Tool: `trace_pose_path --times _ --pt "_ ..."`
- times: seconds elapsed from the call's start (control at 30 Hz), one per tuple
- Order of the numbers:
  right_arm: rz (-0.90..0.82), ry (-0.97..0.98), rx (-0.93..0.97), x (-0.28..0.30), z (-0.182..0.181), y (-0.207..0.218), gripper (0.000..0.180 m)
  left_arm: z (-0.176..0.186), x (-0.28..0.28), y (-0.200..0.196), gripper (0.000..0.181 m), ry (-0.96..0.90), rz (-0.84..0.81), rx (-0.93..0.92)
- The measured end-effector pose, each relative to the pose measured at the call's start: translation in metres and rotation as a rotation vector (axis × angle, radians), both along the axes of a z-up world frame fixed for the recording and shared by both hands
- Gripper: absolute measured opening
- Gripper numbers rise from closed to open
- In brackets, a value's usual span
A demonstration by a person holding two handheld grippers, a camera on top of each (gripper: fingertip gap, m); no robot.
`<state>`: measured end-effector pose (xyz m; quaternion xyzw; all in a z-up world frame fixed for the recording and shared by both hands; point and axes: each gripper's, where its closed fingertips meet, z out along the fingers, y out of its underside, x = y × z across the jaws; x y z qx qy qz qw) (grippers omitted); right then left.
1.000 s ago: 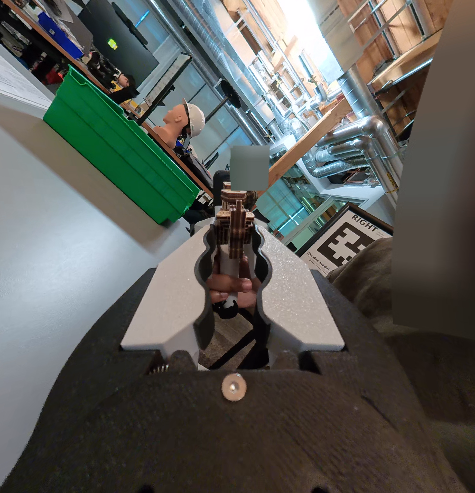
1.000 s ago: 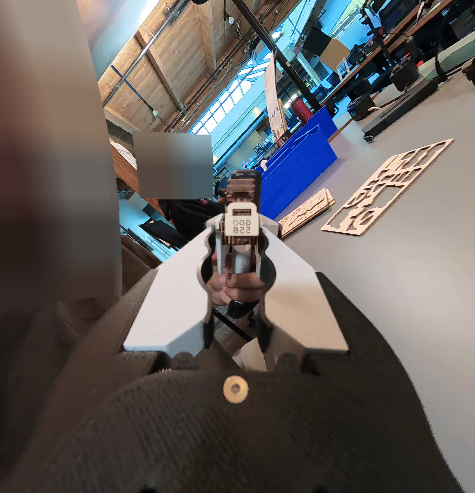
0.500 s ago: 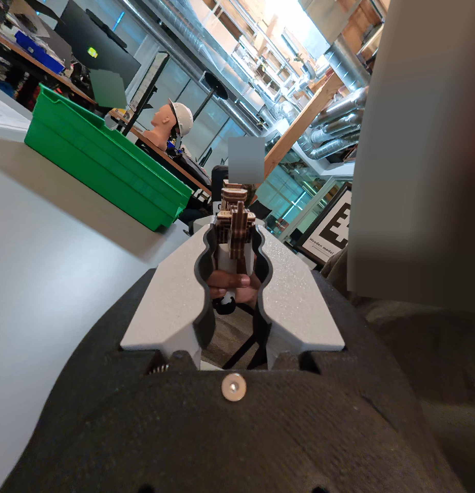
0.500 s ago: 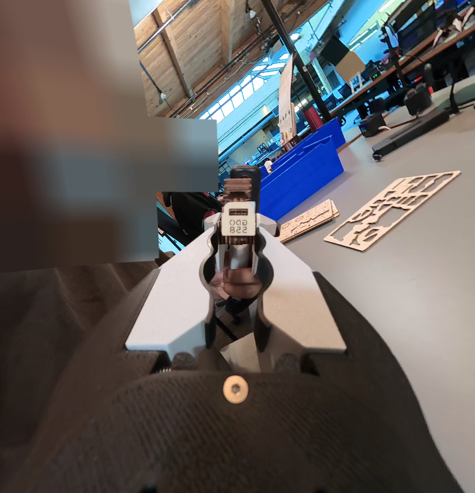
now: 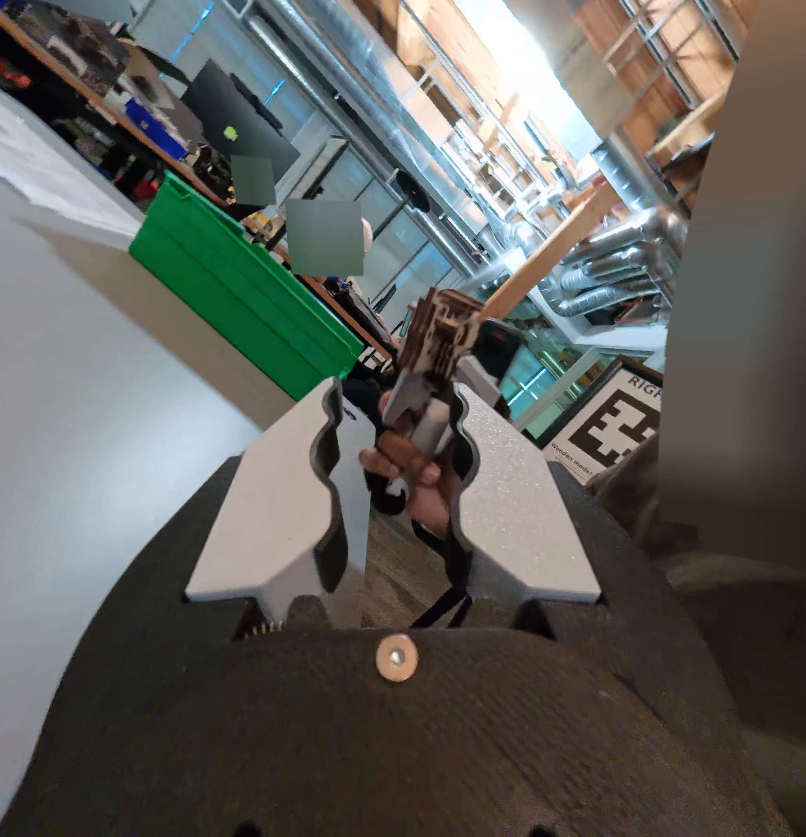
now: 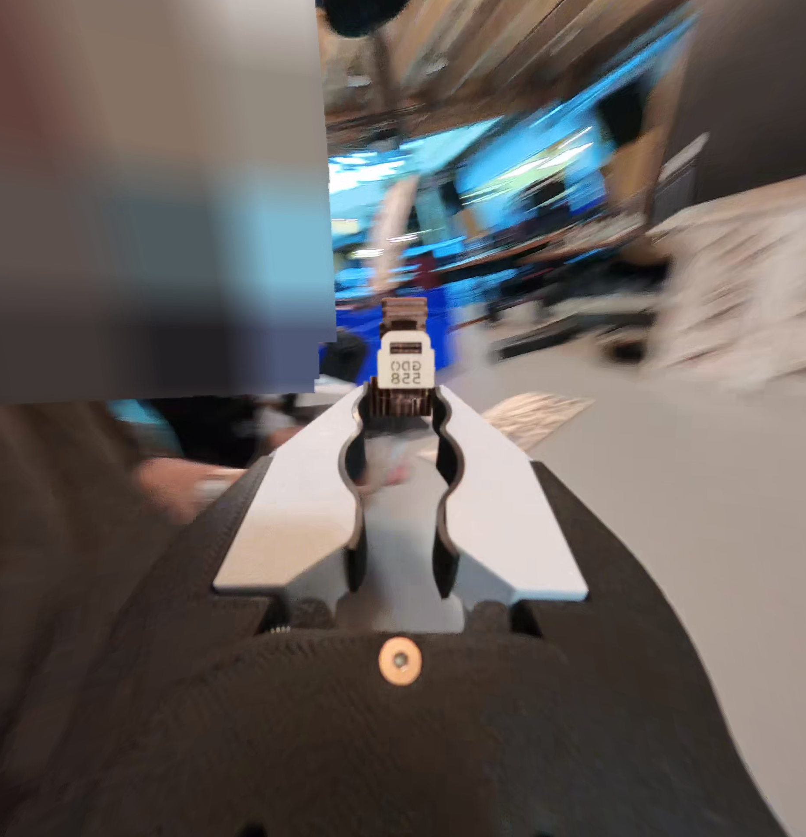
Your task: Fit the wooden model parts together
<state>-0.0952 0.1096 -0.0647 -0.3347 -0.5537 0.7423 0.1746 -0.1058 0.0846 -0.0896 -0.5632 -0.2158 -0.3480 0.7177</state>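
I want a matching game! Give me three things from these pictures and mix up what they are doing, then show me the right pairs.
Things:
1. left gripper
2. right gripper
3. green bin

States:
A. standing on the grey table
B. open, holding nothing
C. shut on the wooden model

Pairs: 1-B, 2-C, 3-A. The wooden model sits between the right gripper's fingertips; the grey table shows in the left wrist view.

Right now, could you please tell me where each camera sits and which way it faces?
Left wrist view: on the left gripper, facing forward through its open jaws at the right gripper, a hand and a green bin.
Right wrist view: on the right gripper, looking along jaws shut on the wooden model; background blurred.
Both show the wooden model.
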Motion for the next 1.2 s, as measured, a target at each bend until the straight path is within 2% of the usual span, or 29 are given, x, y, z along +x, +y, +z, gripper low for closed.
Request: trace_pose_path --times 0.07,0.17,0.23,0.3,0.53,0.67,1.0,1.1,1.2 --pt "-0.21 0.124 0.202 -0.002 0.006 0.017 0.025 -0.009 -0.006 0.001 0.053 -0.028 0.002 -0.034" --pt "-0.442 0.249 0.608 -0.002 0.004 0.029 0.025 -0.013 -0.013 0.0 0.055 -0.056 0.017 -0.04" --pt "-0.535 0.327 0.789 0.0 0.005 0.03 0.025 -0.013 -0.016 -0.001 0.056 -0.061 0.026 -0.037" --pt "-0.557 0.354 0.857 0.003 0.006 0.028 0.026 -0.015 -0.017 0.0 0.055 -0.052 0.031 -0.043" --pt "-0.517 0.375 0.832 0.01 0.008 0.029 0.025 -0.015 -0.006 0.005 0.056 0.0 0.006 -0.06" --pt "-0.508 0.422 0.884 0.014 0.008 0.023 0.026 -0.016 -0.001 0.007 0.055 0.049 -0.001 -0.077" --pt "-0.471 0.424 0.886 0.016 0.004 0.016 0.026 -0.017 0.001 0.008 0.055 0.052 -0.007 -0.074" --pt "-0.305 0.221 0.68 0.008 -0.019 0.01 0.026 -0.018 0.001 0.009 0.054 0.048 -0.01 -0.078" --pt "-0.052 -0.026 0.281 0.006 -0.032 0.001 0.026 -0.018 0.0 0.009 0.054 0.046 -0.012 -0.073"
